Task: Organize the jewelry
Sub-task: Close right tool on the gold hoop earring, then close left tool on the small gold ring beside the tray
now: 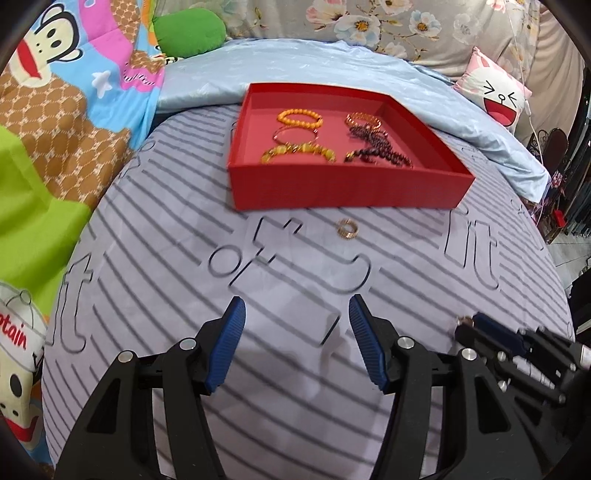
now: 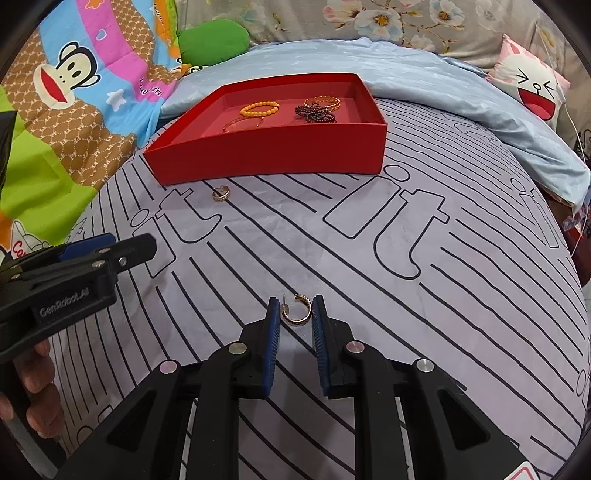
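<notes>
A red tray sits on the striped grey bedcover and holds orange, yellow, gold and dark bead bracelets. A gold hoop earring lies on the cover just in front of the tray. A second gold hoop earring sits between my right gripper's blue pads, which touch it on both sides. My left gripper is open and empty above the cover, well short of the first earring. The right gripper also shows in the left wrist view.
A light blue blanket lies behind the tray. Cartoon-print bedding and a green cushion are at the left. A pink face pillow is at the back right. The bed's edge drops off at the right.
</notes>
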